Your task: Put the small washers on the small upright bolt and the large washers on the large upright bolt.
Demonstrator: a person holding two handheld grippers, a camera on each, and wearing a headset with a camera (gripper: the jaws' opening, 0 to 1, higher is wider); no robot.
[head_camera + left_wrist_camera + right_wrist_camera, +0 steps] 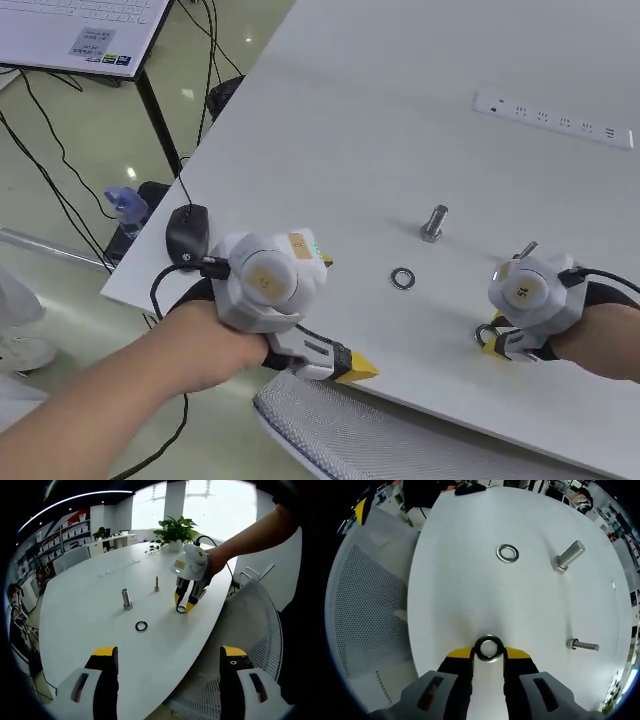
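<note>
The left gripper (168,652) is pointing sideways at the right gripper (489,656), with its jaws wide apart and holding nothing. The right gripper is pointing down, pinching a washer (489,638) between its tips

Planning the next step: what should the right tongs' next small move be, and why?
Probably lift the right tongs straight up: they look closed on a washer lying on the table, with the large bolt and small bolt standing farther off.
</note>
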